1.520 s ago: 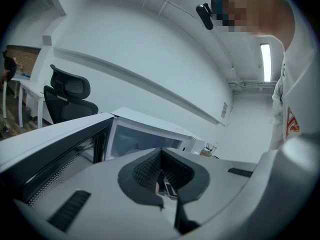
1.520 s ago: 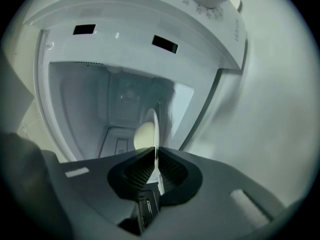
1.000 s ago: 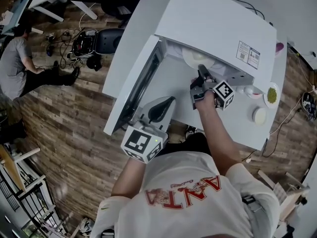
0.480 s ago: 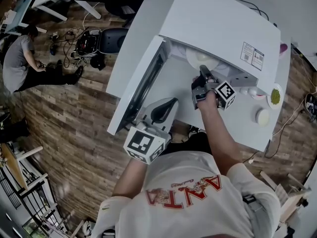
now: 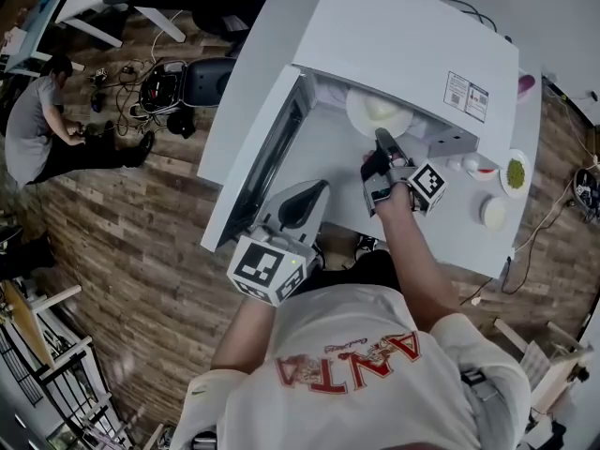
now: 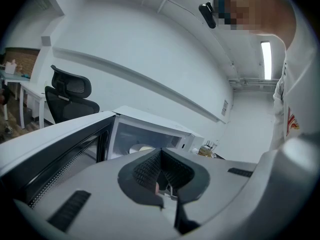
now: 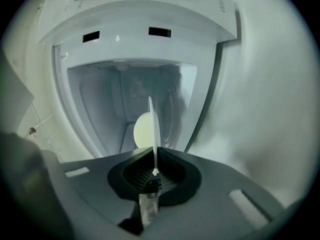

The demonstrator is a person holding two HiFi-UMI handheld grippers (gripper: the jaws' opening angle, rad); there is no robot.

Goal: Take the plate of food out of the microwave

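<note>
The white microwave (image 5: pixel 412 36) stands on a white table with its door (image 5: pixel 253 167) swung open to the left. A white plate (image 5: pixel 378 112) with pale food shows at the mouth of the cavity. My right gripper (image 5: pixel 382 141) reaches in and is shut on the plate's near rim. In the right gripper view the plate (image 7: pixel 152 129) runs edge-on into the right gripper (image 7: pixel 155 171), and the pale round food (image 7: pixel 142 132) lies on it. My left gripper (image 5: pixel 305 200) hangs shut and empty near the door's free end. From the left gripper (image 6: pixel 161 176) the plate (image 6: pixel 141 148) shows inside the cavity.
On the table right of the microwave stand a small dish of green food (image 5: pixel 515 173) and a white round lid (image 5: pixel 491 214). A black office chair (image 5: pixel 202 73) stands beyond the door. A person (image 5: pixel 33 120) sits on the wooden floor at far left.
My right gripper's jaws have closed on the plate's rim. A little more of the plate shows at the cavity's mouth. The left gripper has hardly moved.
</note>
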